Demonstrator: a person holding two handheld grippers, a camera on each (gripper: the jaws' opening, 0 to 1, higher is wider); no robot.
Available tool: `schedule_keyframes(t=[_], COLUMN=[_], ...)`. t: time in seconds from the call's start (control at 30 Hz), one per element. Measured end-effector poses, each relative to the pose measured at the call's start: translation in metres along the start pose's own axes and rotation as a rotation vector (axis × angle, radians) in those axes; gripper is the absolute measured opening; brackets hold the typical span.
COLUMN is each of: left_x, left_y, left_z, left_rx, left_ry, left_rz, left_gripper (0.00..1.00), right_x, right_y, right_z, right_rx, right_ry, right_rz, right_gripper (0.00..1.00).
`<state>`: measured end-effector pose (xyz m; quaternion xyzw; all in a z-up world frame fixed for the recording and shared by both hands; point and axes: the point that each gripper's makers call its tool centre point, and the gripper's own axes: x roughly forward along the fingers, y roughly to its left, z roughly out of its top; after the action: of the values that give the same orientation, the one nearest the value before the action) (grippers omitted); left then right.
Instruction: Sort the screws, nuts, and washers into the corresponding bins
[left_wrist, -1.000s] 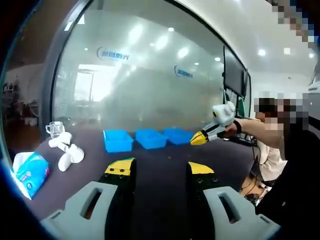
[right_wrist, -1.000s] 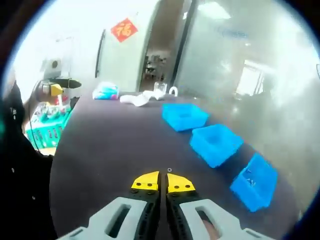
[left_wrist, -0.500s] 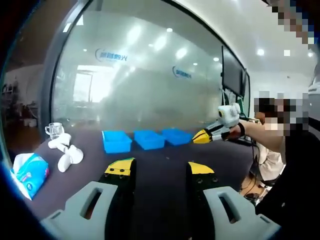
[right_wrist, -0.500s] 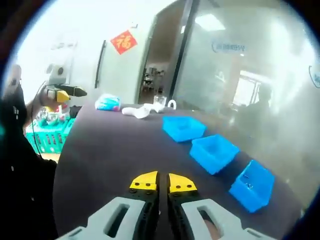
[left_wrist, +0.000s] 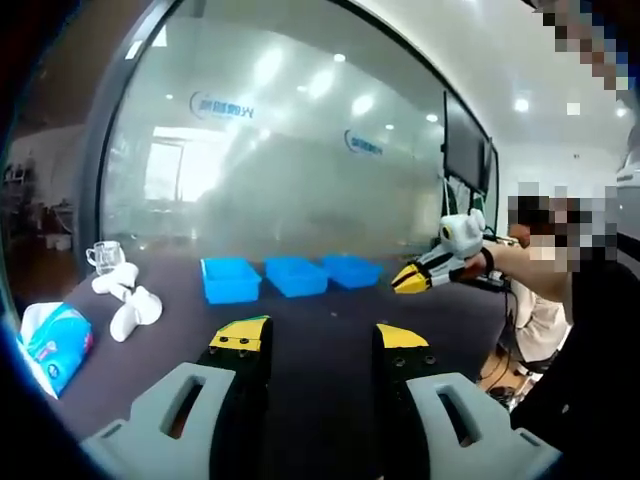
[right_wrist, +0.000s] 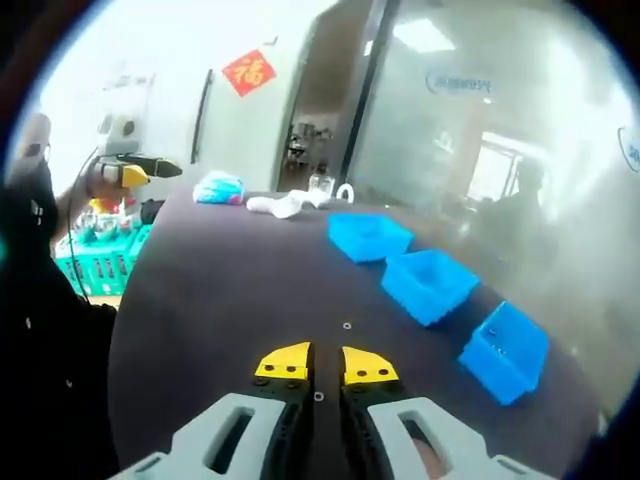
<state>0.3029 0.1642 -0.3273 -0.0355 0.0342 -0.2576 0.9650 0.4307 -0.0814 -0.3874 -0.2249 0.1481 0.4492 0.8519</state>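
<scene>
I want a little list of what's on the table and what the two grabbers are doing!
table: dark top
bins: three blue bins in a row
small parts: two tiny pieces on the table ahead of the right gripper
left gripper: open, holding nothing
right gripper: fingers a small gap apart, nothing between them
table end: tissue pack, white objects, glass cup

Office meeting room
Frosted glass wall (left_wrist: 300, 180) with printed logos, a wall-mounted monitor (left_wrist: 466, 150), recessed ceiling lights, and a dark tabletop (right_wrist: 220, 290) by a doorway.
</scene>
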Motion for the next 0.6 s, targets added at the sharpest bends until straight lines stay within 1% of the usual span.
schedule_keyframes(t=[0.07,0.13,0.17,0.23,0.27,0.37,0.5,0.6], left_x=[0.001,0.001,0.001,0.002,0.002,0.001,0.000,-0.001], left_y=[0.000,0.000,0.001,0.001,0.001,0.003,0.006,0.008], left_z=[0.000,-0.001,-0.001,-0.001,-0.001,-0.002,-0.004,-0.005], left_rx=[-0.001,-0.001,-0.003,-0.003,-0.003,-0.008,-0.016,-0.020], left_ry=[0.000,0.001,0.001,0.001,0.001,0.000,0.002,0.002], left_rz=[-0.002,-0.001,-0.001,-0.002,-0.002,0.001,0.006,0.009], left_gripper=[0.39,0.39,0.39,0.39,0.39,0.39,0.39,0.39], right_x=[0.002,0.004,0.005,0.008,0.010,0.014,0.018,0.021], right_y=[0.002,-0.001,0.001,0.003,0.002,0.004,0.009,0.014], right_z=[-0.005,-0.009,-0.013,-0.022,-0.024,-0.028,-0.036,-0.042], right_rx=[-0.003,0.003,0.010,-0.007,-0.021,-0.026,-0.051,-0.090], right_ry=[0.032,0.055,0.077,0.131,0.148,0.180,0.248,0.304], right_rz=[0.022,0.034,0.049,0.080,0.083,0.109,0.158,0.196], right_gripper=[0.06,0.06,0.06,0.07,0.07,0.07,0.09,0.12])
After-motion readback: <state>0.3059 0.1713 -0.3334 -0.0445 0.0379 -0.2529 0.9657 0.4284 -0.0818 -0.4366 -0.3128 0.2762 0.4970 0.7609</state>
